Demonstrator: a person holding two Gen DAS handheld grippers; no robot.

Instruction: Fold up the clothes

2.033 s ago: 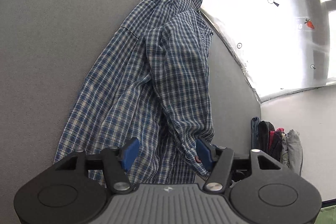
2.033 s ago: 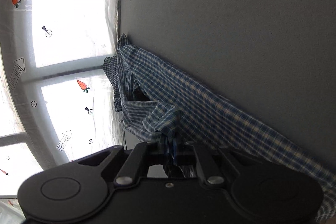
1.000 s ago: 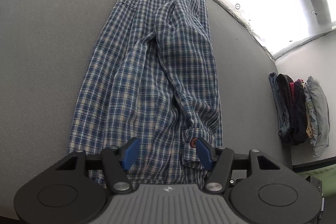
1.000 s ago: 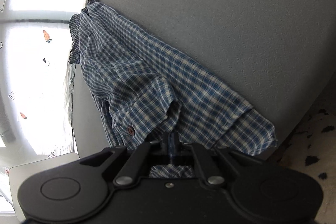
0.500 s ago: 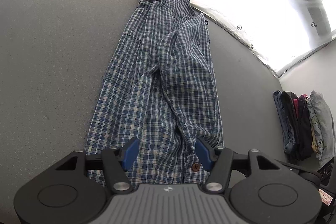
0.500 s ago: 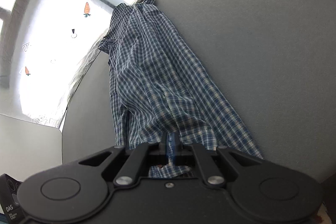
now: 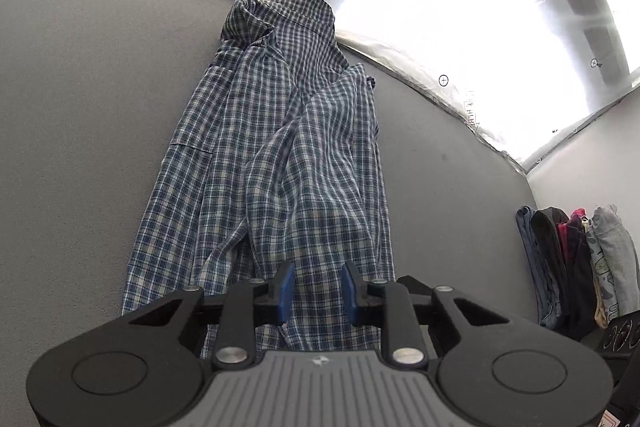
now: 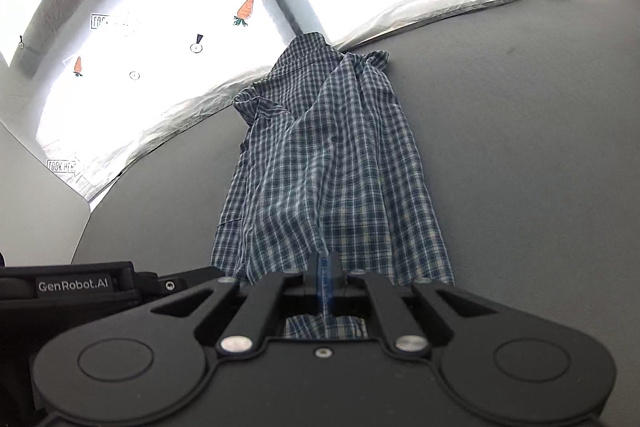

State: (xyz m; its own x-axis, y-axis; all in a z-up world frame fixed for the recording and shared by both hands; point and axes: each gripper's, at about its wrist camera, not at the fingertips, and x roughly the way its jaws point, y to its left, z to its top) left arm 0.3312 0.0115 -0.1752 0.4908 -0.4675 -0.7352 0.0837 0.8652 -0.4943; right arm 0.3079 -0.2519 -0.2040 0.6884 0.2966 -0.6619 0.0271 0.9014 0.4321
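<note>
Shirt (image 7: 288, 163) on grey table (image 7: 80, 107) — bright window (image 7: 460, 27)

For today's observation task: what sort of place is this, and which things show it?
Probably an indoor clothes-folding station by a window: a checked shirt lies on a grey table, with a row of folded clothes beside it.

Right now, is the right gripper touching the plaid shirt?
Touching. In the right wrist view, the right gripper is shut on a fold at the near hem of the plaid shirt, and checked cloth also shows below the pads.
</note>
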